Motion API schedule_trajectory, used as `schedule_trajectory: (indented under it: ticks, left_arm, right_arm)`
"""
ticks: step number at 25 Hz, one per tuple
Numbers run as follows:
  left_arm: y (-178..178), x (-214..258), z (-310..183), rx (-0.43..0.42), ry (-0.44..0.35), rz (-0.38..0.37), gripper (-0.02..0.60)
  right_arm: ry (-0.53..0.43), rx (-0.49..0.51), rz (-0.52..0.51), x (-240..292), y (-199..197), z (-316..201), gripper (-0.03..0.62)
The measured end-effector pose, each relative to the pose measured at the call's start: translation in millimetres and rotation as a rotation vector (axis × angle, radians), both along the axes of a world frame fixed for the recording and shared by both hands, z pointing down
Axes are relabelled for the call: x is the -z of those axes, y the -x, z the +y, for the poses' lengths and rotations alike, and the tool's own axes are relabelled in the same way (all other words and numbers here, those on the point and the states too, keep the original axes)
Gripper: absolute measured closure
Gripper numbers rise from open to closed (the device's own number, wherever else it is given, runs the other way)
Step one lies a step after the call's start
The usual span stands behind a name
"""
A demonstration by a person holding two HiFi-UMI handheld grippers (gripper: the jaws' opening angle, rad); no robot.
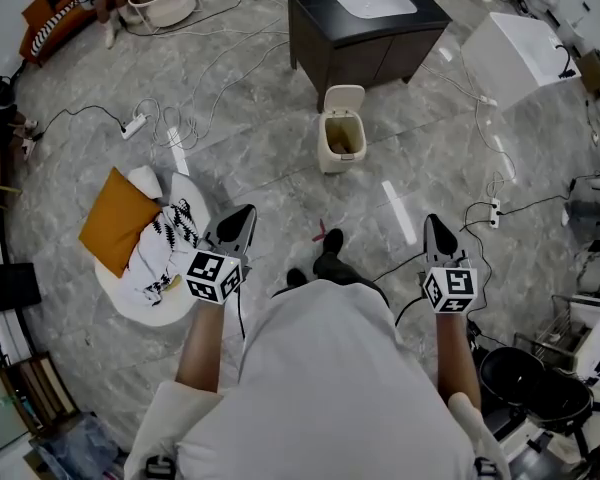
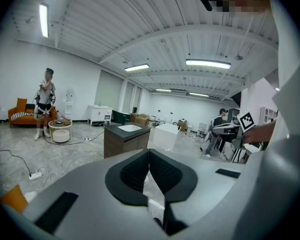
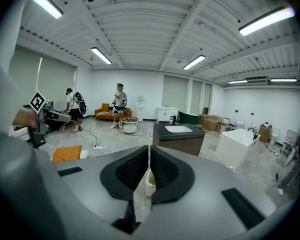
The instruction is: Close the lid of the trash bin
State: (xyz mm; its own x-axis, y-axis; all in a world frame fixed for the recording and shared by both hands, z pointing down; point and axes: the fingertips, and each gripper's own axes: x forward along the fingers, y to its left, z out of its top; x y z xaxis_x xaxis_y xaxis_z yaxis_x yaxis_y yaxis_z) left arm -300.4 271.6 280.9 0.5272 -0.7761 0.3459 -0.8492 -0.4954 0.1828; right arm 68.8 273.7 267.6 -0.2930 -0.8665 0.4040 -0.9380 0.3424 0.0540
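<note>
Bin stands upright on the grey floor, just in front of the dark cabinet. Its long axis is vertical and its mouth faces up. Lid is raised: it stands up from the far edge of the bin, on the cabinet side, with its inner face turned toward the person. The bin's inside shows brownish; what is in it cannot be told.

Left gripper is held out at the left, well apart from the bin and pointing roughly toward it. Its jaws are clenched tip to tip with nothing between them, as the left gripper view confirms.

Right gripper is held out at the right, likewise well short of the bin. Its jaws are also closed together and empty. In the right gripper view the bin shows beyond the jaws through the slit under the tips, in line with them and not in contact.

An orange cushion lies to the left of the left gripper. Cables trail across the floor between the bin and the cushion.
</note>
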Motion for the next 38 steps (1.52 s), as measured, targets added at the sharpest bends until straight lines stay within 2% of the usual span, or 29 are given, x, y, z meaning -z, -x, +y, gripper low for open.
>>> schedule_trajectory:
  ticks: [9,25,38]
  left_arm:
    - [-12,-2,-40,0.024,0.008,-0.015,0.565]
    - [-58,-3,-122,0.047,0.035,-0.053,0.565]
    - [-103,-11,-162,0.052,0.061,-0.059,0.565]
  right_arm:
    - [0.010,0.040,-0.009,-10,-6,-52,0.560]
    - [0.021,0.116,-0.022,-24,-34,-152,0.560]
    - [0.047,0.166,-0.025,-44,-61,-190,0.559]
